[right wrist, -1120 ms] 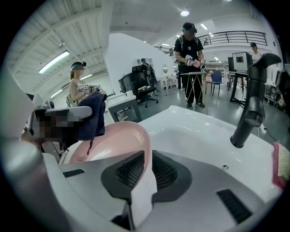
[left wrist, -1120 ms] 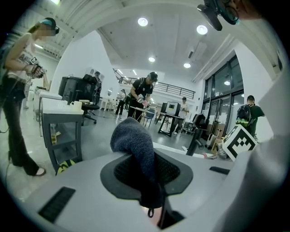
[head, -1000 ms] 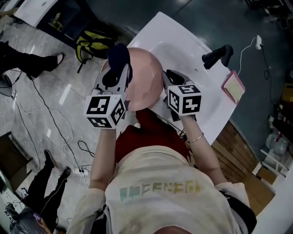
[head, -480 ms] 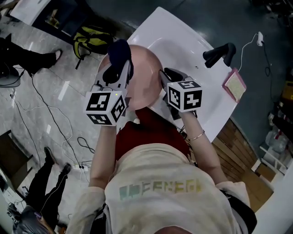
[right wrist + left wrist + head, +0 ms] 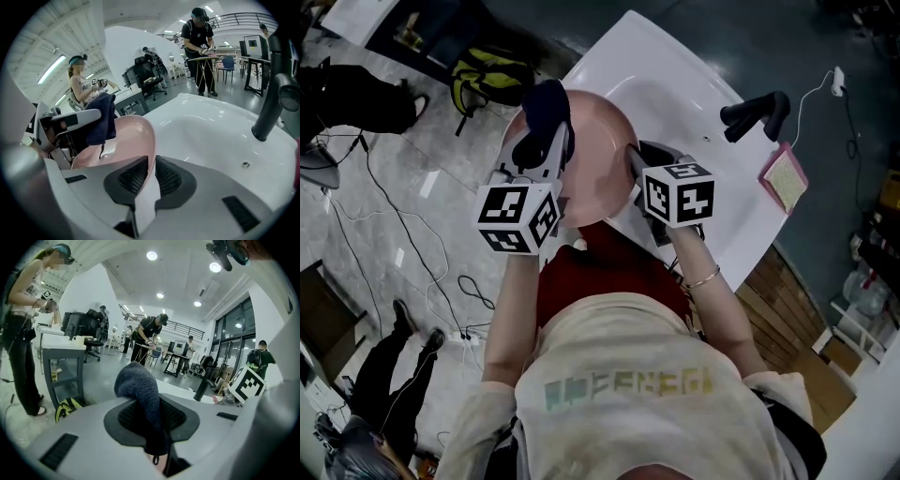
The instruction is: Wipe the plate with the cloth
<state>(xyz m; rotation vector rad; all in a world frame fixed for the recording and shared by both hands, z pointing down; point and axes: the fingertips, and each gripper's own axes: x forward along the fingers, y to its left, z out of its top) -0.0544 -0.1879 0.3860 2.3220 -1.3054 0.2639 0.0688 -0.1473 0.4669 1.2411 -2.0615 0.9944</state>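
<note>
A pink plate (image 5: 595, 159) is held above a white sink (image 5: 675, 89). My right gripper (image 5: 630, 161) is shut on the plate's right rim; in the right gripper view the plate (image 5: 123, 140) runs edge-on between the jaws of that gripper (image 5: 151, 169). My left gripper (image 5: 546, 141) is shut on a dark blue cloth (image 5: 542, 105) and rests at the plate's left side. In the left gripper view the cloth (image 5: 141, 394) bulges out of the left gripper (image 5: 154, 427). Seen from the right gripper view, the cloth (image 5: 101, 119) hangs over the plate's far side.
A black faucet (image 5: 755, 114) stands at the sink's far right, with a pink sponge pad (image 5: 783, 178) beside it. A yellow and black backpack (image 5: 492, 75) and cables lie on the floor to the left. Several people stand around the room.
Both grippers with the plate and cloth have shifted slightly up and to the right in the head view. The grips are unchanged.
</note>
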